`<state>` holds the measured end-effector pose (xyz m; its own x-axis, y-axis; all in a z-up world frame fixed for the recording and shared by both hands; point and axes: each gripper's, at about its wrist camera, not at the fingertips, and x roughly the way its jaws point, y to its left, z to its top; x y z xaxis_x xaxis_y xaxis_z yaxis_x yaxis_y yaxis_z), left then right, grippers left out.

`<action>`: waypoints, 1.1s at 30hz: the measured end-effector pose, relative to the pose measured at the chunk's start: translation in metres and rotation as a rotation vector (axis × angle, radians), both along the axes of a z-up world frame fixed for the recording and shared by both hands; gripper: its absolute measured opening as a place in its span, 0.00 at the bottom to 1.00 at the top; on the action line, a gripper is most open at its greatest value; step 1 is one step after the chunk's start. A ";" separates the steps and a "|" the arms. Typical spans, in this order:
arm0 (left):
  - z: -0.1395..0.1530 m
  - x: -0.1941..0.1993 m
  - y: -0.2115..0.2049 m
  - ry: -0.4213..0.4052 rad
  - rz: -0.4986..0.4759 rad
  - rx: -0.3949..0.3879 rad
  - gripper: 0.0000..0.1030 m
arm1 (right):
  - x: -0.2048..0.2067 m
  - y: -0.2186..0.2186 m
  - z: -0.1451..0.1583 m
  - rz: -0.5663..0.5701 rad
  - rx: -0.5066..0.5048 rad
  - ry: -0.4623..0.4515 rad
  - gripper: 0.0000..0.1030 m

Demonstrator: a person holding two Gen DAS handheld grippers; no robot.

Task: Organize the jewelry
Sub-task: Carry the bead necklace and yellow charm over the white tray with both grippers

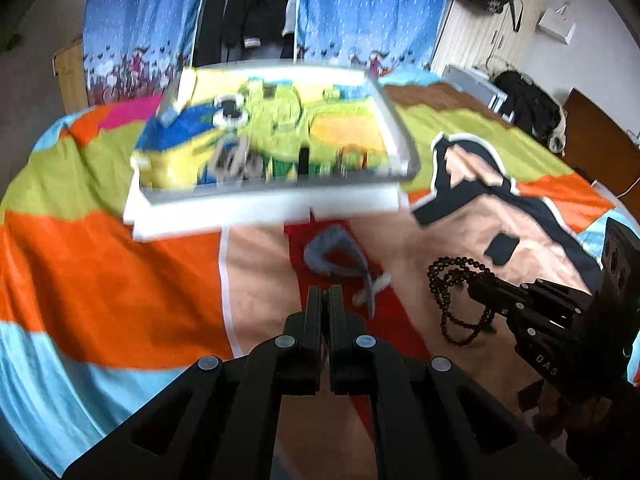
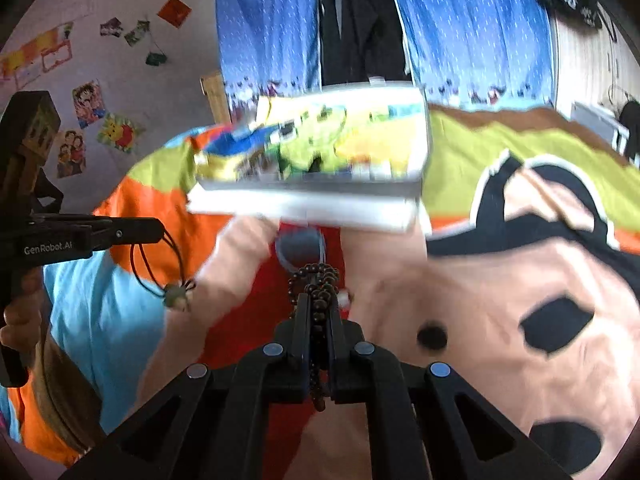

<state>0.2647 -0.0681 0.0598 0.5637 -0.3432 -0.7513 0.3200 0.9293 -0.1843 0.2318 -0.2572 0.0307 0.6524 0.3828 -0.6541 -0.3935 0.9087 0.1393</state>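
My left gripper [image 1: 325, 293] is shut. In the right wrist view the left gripper [image 2: 159, 233] pinches a thin black cord necklace [image 2: 138, 264], and its pale pendant [image 2: 176, 296] dangles above the bedspread. My right gripper [image 2: 319, 300] is shut on a string of dark brown beads [image 2: 314, 276], which bunches at its tips. From the left wrist view, the right gripper [image 1: 476, 285] holds these beads [image 1: 450, 300] in hanging loops. A clear jewelry tray [image 1: 400, 136] on a white foam block [image 1: 260, 216] sits ahead on the bed, blurred. The tray [image 2: 420, 184] holds several small items.
A blue-grey fuzzy band [image 1: 334, 254] with a white end lies on the red patch of the colourful bedspread [image 1: 100, 288], between the grippers and the tray. Blue curtains [image 1: 360, 8] hang behind the bed. A person's hand [image 2: 16, 328] grips the left tool.
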 end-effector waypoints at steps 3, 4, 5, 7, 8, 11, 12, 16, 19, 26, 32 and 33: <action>0.023 0.017 -0.001 -0.096 -0.012 0.007 0.01 | 0.019 0.004 0.022 0.008 0.021 -0.051 0.06; 0.030 0.024 0.000 -0.119 -0.014 -0.005 0.01 | 0.025 0.004 0.028 0.010 0.027 -0.064 0.06; 0.036 0.032 0.001 -0.134 -0.015 -0.023 0.01 | 0.036 0.007 0.037 0.015 0.037 -0.084 0.06; 0.045 0.049 0.001 -0.164 -0.014 -0.045 0.01 | 0.050 0.009 0.048 0.017 0.047 -0.111 0.06; 0.049 0.059 0.001 -0.178 -0.013 -0.052 0.01 | 0.063 0.011 0.056 0.015 0.055 -0.127 0.06; 0.050 0.086 0.001 -0.195 -0.010 -0.079 0.01 | 0.097 0.015 0.067 0.003 0.073 -0.138 0.06; 0.049 0.095 0.001 -0.195 -0.009 -0.088 0.01 | 0.105 0.015 0.068 -0.002 0.081 -0.134 0.06; 0.036 0.131 0.002 -0.198 -0.001 -0.133 0.01 | 0.146 0.017 0.063 -0.037 0.092 -0.128 0.06; 0.027 0.154 0.005 -0.187 0.000 -0.162 0.01 | 0.167 0.020 0.052 -0.066 0.083 -0.115 0.06; -0.015 0.191 0.007 -0.093 0.009 -0.201 0.01 | 0.195 0.024 0.013 -0.100 0.047 -0.059 0.06; -0.039 0.196 0.002 -0.035 -0.009 -0.189 0.01 | 0.202 0.017 -0.012 -0.134 0.018 -0.019 0.07; -0.041 0.196 0.001 -0.036 -0.008 -0.176 0.01 | 0.203 0.016 -0.014 -0.139 0.016 -0.016 0.07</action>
